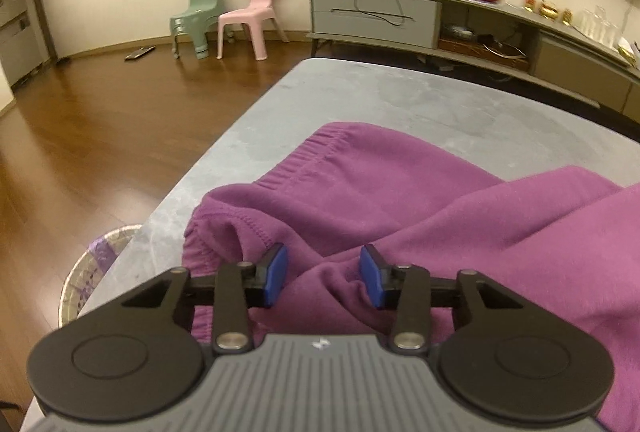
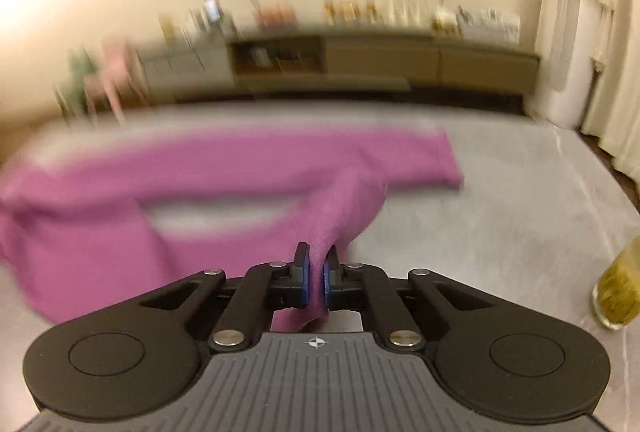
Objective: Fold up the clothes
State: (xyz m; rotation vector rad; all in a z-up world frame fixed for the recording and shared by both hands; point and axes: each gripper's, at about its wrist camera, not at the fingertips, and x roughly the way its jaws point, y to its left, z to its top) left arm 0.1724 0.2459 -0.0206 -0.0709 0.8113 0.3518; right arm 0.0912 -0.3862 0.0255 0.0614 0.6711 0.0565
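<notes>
Purple sweatpants spread on the grey counter, one leg pinched.
Left wrist: the left tool hovers with blue pads apart over the sweatpants near the elastic waistband. Right wrist, blurred: the right tool is clamped on a leg end; the fleece looks soft, limp and light, best gripped at hems.

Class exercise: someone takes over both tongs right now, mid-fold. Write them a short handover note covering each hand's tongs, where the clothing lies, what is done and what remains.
Left tongs: open, above the purple trousers near the waistband, gripping nothing.
Right tongs: shut on one trouser leg, lifting it; that view is motion-blurred.
Trousers: spread on the grey table, other leg flat.
Done: leg grasped.
Left: the fold itself; mind the glass jar at the right.
</notes>
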